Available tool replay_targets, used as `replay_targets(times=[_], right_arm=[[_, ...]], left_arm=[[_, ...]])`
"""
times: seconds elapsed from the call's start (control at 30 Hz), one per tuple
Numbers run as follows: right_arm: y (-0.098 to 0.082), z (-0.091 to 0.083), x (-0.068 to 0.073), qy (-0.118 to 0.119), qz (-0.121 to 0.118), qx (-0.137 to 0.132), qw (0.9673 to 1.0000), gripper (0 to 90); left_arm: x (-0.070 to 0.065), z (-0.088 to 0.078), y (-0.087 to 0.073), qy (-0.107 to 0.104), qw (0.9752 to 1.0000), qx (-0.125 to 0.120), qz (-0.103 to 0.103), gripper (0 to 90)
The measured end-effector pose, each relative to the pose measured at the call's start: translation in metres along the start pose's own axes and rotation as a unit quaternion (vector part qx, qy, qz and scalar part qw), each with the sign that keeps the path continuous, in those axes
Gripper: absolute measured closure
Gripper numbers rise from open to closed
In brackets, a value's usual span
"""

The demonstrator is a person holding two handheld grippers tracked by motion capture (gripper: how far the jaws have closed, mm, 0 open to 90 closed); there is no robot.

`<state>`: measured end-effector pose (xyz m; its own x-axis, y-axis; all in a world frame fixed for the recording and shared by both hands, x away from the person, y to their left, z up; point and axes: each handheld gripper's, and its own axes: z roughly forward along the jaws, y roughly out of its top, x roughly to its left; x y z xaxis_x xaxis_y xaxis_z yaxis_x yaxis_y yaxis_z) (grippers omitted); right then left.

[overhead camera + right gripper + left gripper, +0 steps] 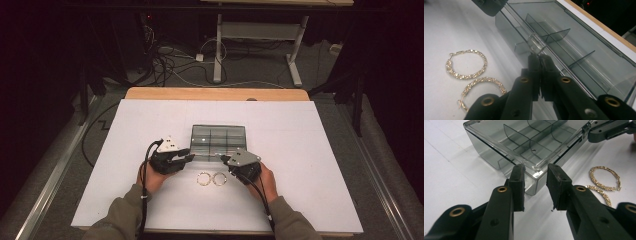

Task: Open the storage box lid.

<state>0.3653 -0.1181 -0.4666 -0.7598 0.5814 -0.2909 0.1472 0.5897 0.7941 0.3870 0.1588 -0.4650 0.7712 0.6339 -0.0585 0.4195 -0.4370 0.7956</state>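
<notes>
The tabletop [310, 165], a wide white sheet with a strip of bare wood along its far edge, carries everything here. Behind it on the dark floor: a tangle of cables [165, 62] and the white legs of another desk [260, 47]. No label, brand or writing can be read anywhere.

At the middle of the sheet sits the box [218, 136], smoky clear plastic, rectangular, glossy, with thin dividers splitting it into compartments. The lid reads as down in the left gripper view, though through the transparent plastic that is hard to be sure of. Nothing stands between the box and the two hands.

Left claw [188, 156] now, at the box's near left corner: in the left gripper view its black pads [517, 185] stand apart on either side of that corner, not pressing on it. So it is open, with the corner in the gap.

Right claw [223, 158] at the near front edge: jaws pinched together on the small clear latch tab [535, 45] sticking out from the box's front.

Smallest last: two gold hoop earrings [211, 178], chain-textured rings, lying flat side by side and touching, just in front of the box between the two hands.
</notes>
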Motion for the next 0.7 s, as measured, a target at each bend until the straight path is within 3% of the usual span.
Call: replay_targets(times=[0.17,0.23,0.4,0.5,0.6,0.7], right_arm=[[-0.002,-0.012,-0.006,-0.006,0.013,-0.012,0.9998,80.2],[0.000,-0.021,-0.008,-0.011,0.008,-0.028,0.9995,77.3],[0.001,-0.043,-0.017,-0.055,-0.015,-0.048,0.9972,66.3],[-0.001,-0.050,-0.027,-0.073,-0.026,-0.038,0.9962,62.4],[-0.005,-0.053,-0.037,-0.076,-0.011,-0.039,0.9963,58.9],[-0.011,-0.049,-0.041,-0.082,-0.014,-0.027,0.9962,57.5]], left_arm=[[-0.001,-0.001,0.002,0.005,1.0000,-0.006,0.004,65.0],[-0.001,-0.002,0.003,0.008,0.9999,-0.011,0.007,65.1],[-0.001,-0.004,0.007,0.014,0.9996,-0.021,0.011,65.1],[-0.001,-0.005,0.009,0.019,0.9994,-0.027,0.014,65.1],[-0.001,-0.005,0.011,0.021,0.9991,-0.033,0.015,65.1],[-0.001,-0.005,0.013,0.023,0.9989,-0.038,0.018,65.1]])
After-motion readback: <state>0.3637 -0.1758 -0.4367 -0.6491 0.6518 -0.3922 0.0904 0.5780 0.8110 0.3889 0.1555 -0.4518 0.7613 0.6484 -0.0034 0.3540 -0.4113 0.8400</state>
